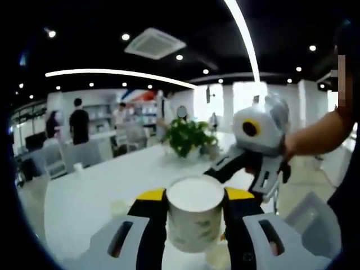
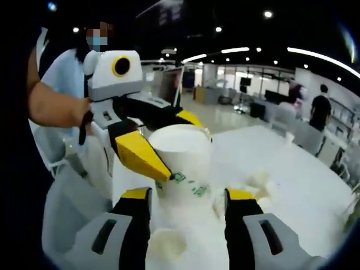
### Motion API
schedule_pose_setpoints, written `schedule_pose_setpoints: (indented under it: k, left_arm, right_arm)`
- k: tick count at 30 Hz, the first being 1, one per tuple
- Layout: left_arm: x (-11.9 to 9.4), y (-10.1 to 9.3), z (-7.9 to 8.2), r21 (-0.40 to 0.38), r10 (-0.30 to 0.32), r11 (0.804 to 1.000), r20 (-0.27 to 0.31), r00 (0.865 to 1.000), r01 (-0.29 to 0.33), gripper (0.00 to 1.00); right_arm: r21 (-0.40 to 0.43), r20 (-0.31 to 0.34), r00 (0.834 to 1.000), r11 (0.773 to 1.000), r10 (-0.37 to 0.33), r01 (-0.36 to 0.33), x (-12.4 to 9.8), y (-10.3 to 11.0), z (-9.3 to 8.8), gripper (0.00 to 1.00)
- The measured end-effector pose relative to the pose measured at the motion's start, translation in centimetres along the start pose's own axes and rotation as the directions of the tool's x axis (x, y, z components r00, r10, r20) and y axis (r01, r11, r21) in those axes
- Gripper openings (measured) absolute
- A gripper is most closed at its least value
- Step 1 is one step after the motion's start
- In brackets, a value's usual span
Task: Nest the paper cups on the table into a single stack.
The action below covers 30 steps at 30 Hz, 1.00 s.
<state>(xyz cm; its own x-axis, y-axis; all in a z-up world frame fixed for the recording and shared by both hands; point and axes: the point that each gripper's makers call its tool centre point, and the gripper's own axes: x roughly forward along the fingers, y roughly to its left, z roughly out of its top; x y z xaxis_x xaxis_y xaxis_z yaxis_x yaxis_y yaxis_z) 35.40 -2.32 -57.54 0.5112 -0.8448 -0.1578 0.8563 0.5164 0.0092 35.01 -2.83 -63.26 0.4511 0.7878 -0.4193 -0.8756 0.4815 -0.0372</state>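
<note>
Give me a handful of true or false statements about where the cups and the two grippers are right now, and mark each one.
1. The left gripper is shut on a paper cup. True.
2. That cup is lying on its side on the table. False: it is held above the white table, its base end towards the left gripper view's camera.
3. The right gripper is clamped on a cup. False: its fingers stand apart with nothing between them.
4. A potted plant stands on the table. True.
5. More cups lie on the table below the right gripper, such as a loose cup. True.
6. The room beyond is dark. False: ceiling lights are on.
</note>
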Motion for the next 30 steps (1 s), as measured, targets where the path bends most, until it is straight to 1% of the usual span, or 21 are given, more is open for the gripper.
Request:
schedule_pose_setpoints:
  k: [3,4,5,6,7,8,9,10,12,13,15,17,18,19,20,21,22,24,25,28,30]
  left_arm:
    - [-0.3,0.5,0.5,-0.011,0.009,1.0,0.016,1.0,-0.009,0.37]
    - [-0.3,0.6,0.7,-0.014,0.011,1.0,0.02,1.0,-0.011,0.37]
    - [-0.4,0.6,0.9,-0.019,0.013,1.0,0.026,1.0,-0.013,0.37]
    - [-0.3,0.7,0.9,-0.019,0.013,1.0,0.027,1.0,-0.013,0.37]
    - [-0.3,0.7,0.9,-0.019,0.013,1.0,0.027,1.0,-0.013,0.37]
    - [-0.3,0.6,1.0,-0.016,0.012,1.0,0.028,1.0,-0.012,0.37]
    - [-0.3,0.5,1.1,-0.015,0.01,1.0,0.03,1.0,-0.01,0.37]
    - [-0.3,0.4,1.2,-0.015,0.005,1.0,0.032,0.999,-0.005,0.37]
    - [-0.2,0.1,1.2,-0.018,-0.007,1.0,0.033,0.999,0.007,0.37]
    - [-0.1,0.0,1.3,-0.019,-0.011,1.0,0.033,0.999,0.012,0.37]
    - [-0.1,-0.2,1.4,-0.02,-0.016,1.0,0.037,0.999,0.017,0.37]
    - [-0.2,-0.4,1.6,-0.024,-0.022,0.999,0.045,0.999,0.024,0.37]
    - [-0.2,-0.5,1.8,-0.024,-0.025,0.999,0.05,0.998,0.026,0.37]
    - [-0.2,-0.6,2.1,-0.022,-0.028,0.999,0.058,0.998,0.03,0.37]
    - [-0.3,-0.6,2.3,-0.023,-0.031,0.999,0.063,0.998,0.033,0.37]
    - [-0.3,-0.7,2.4,-0.023,-0.035,0.999,0.068,0.997,0.037,0.37]
    - [-0.4,-0.8,2.6,-0.024,-0.037,0.999,0.073,0.997,0.039,0.37]
    - [-0.4,-0.9,2.9,-0.027,-0.041,0.999,0.081,0.996,0.043,0.37]
    - [-0.5,-0.9,3.0,-0.033,-0.042,0.998,0.088,0.995,0.045,0.37]
    - [-0.6,-1.1,3.1,-0.045,-0.047,0.998,0.096,0.994,0.051,0.37]
    - [-0.8,-1.2,3.2,-0.049,-0.05,0.997,0.105,0.993,0.055,0.37]
  right_arm:
    - [0.048,0.049,0.997,0.997,-0.059,0.056,-0.6,-1.1,0.3,0.74]
    - [0.06,0.056,0.997,0.997,-0.059,0.055,-0.6,-1.1,0.4,0.79]
    - [0.101,0.075,0.995,0.993,-0.064,0.056,-0.9,-1.2,0.4,0.82]
    - [0.125,0.099,0.991,0.99,-0.085,0.072,-1.1,-1.6,0.6,0.86]
    - [0.13,0.124,0.988,0.989,-0.093,0.077,-1.2,-1.6,0.9,0.96]
    - [0.131,0.153,0.983,0.988,-0.105,0.085,-1.3,-1.6,1.1,1.0]
    - [0.124,0.13,0.987,0.989,-0.096,0.08,-1.6,-1.3,0.5,0.98]
    - [0.129,0.134,0.987,0.989,-0.086,0.069,-1.5,-1.0,0.5,0.99]
    - [0.153,0.112,0.99,0.986,-0.084,0.066,-1.4,-0.8,-0.1,1.0]
    - [0.157,0.112,0.99,0.985,-0.087,0.069,-1.5,-0.8,-0.1,1.0]
    - [0.179,0.128,0.987,0.981,-0.094,0.07,-1.7,-0.6,-0.1,0.97]
    - [0.235,0.147,0.986,0.971,-0.079,0.043,-1.9,-0.2,0.0,0.9]
    - [0.247,0.154,0.985,0.968,-0.078,0.038,-2.0,-0.1,0.1,0.87]
    - [0.251,0.159,0.984,0.967,-0.079,0.037,-2.1,0.0,0.1,0.82]
    - [0.264,0.167,0.984,0.964,-0.063,0.017,-2.3,0.3,0.1,0.78]
    - [0.28,0.174,0.984,0.96,-0.039,-0.012,-2.4,0.8,0.2,0.72]
    - [0.299,0.18,0.984,0.953,-0.006,-0.049,-2.5,1.5,0.4,0.64]
    - [0.304,0.198,0.98,0.949,0.02,-0.08,-2.7,2.0,0.7,0.53]
    - [0.307,0.202,0.979,0.947,0.026,-0.088,-2.8,2.1,0.8,0.5]
    - [0.344,0.258,0.964,0.926,0.07,-0.159,-3.2,2.9,1.9,0.46]
    - [0.347,0.257,0.964,0.924,0.069,-0.158,-3.5,2.8,1.8,0.47]
